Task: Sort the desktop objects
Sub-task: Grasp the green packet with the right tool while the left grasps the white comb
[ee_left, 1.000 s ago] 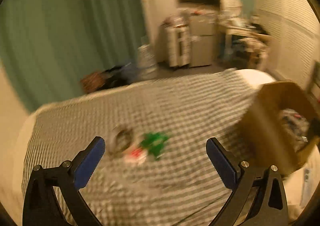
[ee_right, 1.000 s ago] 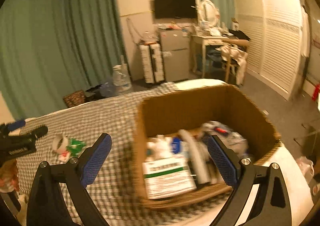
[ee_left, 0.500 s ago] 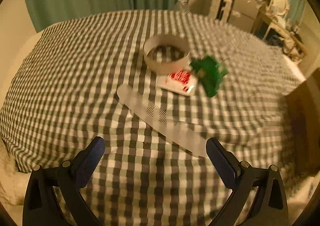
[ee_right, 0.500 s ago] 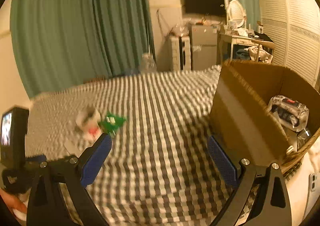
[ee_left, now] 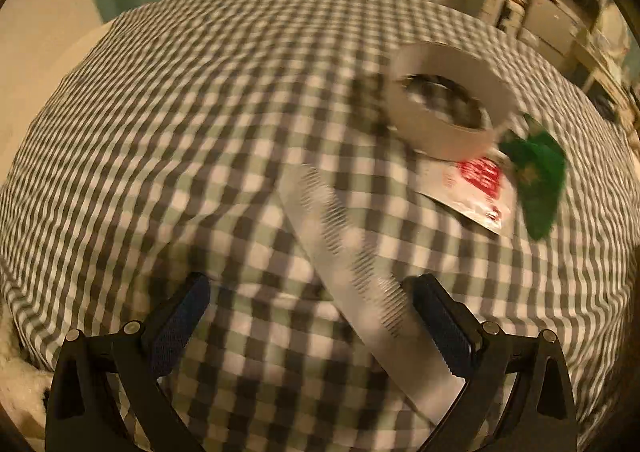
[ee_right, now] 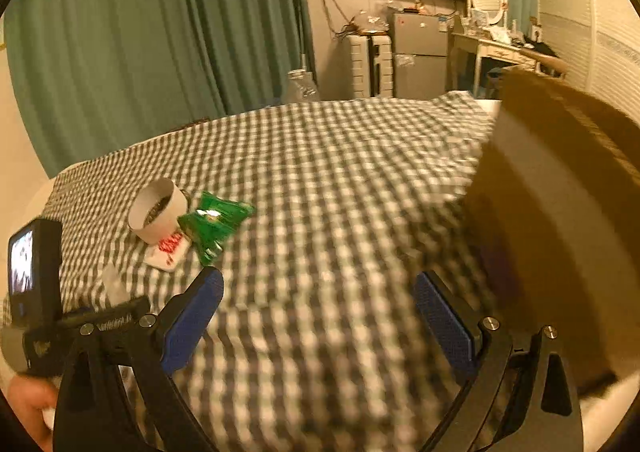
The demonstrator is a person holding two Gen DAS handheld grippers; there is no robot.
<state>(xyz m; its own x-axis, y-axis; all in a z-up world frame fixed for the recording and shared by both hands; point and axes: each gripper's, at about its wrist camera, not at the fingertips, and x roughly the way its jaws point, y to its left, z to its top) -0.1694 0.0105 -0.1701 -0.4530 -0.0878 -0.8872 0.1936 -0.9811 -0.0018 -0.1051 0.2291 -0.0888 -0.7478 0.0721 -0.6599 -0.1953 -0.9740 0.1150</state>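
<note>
Ruler [ee_left: 352, 276], clear plastic, now lies diagonally on the checked cloth [ee_left: 160, 131] between my left claw's [ee_left: 308, 316] wide-open jaws, its near end by the right pad; half a second ago it lay well ahead. Beyond, far right: tape roll [ee_left: 444, 107], red sachet [ee_left: 472, 187], green packet [ee_left: 538, 179]. My right claw [ee_right: 316, 312], open and empty, has swung left of the cardboard box [ee_right: 560, 211]. A pickup looks next

No text can be read with certainty. The white sachet [ee_left: 472, 187], lying against the near side of the tape roll [ee_left: 444, 107], carries a red patch of print too blurred to make out. The clear ruler [ee_left: 356, 272] shows fine dark graduation marks along its length, but no legible numerals.
</note>
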